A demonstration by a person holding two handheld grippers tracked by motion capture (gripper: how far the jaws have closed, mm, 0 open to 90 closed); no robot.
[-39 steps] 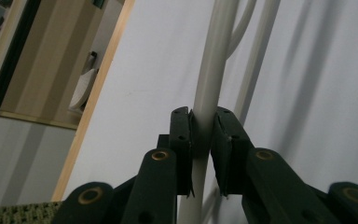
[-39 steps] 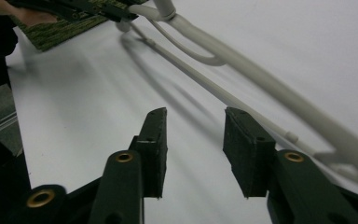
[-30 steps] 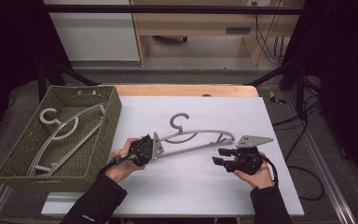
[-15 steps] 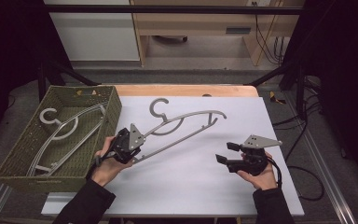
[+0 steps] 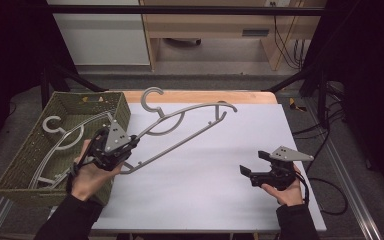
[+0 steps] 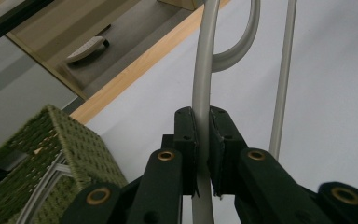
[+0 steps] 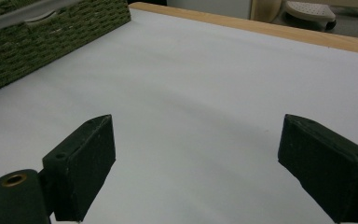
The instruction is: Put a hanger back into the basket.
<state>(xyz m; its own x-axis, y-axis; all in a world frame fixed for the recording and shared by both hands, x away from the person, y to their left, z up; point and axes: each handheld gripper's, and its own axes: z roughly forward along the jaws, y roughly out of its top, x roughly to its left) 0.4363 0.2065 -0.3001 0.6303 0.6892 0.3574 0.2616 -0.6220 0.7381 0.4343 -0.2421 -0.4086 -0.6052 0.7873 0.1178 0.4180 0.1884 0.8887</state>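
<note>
Nearest, at the right: right gripper [image 5: 254, 170] low over the white table [image 5: 220, 165], jaws spread wide, nothing between them, well apart from the hanger [image 5: 180, 127]. Farther in, at the left: left gripper [image 5: 125, 147] clamped tight on the hanger's grey curved arm, pads [image 6: 186, 140] pressing both sides of it. Hanger raised off the table, slanting from the gripper up and away, hook toward the far edge. Just left of that hand: green woven basket [image 5: 20, 165], another hanger [image 5: 62, 140] lying inside.
</note>
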